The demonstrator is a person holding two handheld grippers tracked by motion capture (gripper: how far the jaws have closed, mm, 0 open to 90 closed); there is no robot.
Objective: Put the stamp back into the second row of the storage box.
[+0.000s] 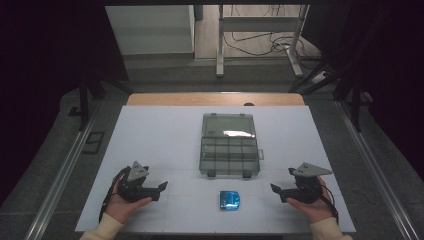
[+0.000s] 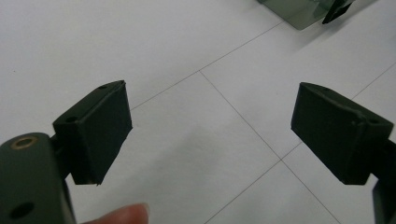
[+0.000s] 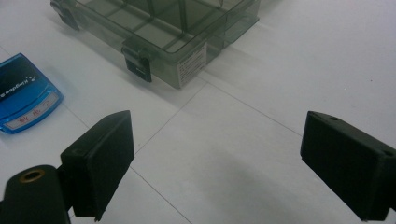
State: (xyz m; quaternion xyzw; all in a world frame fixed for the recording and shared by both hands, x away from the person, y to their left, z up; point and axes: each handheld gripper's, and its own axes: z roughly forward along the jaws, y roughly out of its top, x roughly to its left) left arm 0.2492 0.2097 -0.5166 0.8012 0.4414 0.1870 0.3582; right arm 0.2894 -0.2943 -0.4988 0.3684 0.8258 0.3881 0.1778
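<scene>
Right now, you are working over a white bench point(image 1: 150, 145) marked with thin grid lines, its wooden edge showing at the far side. Sitting on it, toward the middle, is a smoky translucent organizer box point(image 1: 229, 145) with its lid standing open at the back and its divided compartments facing up; in the right gripper view that box point(image 3: 187, 28) is lying ahead of the jaws, its dark latches hanging on the near wall and a small white label showing on one end.

You are holding the left tool point(image 1: 161, 188) low over the near left part of the bench, jaws spread wide with bare bench between them; the left gripper view point(image 2: 210, 135) is showing the same gap, with a fingertip peeking in at the bottom edge. You are holding the right tool point(image 1: 276, 191) low at the near right, likewise spread wide and gripping nothing point(image 3: 217, 163).

Lying flat between the two tools, just in front of the box and apart from it, is a small blue card case point(image 1: 229, 200); the right gripper view is showing it point(image 3: 25, 93) off to the left of the jaws, touched by neither tool.
</scene>
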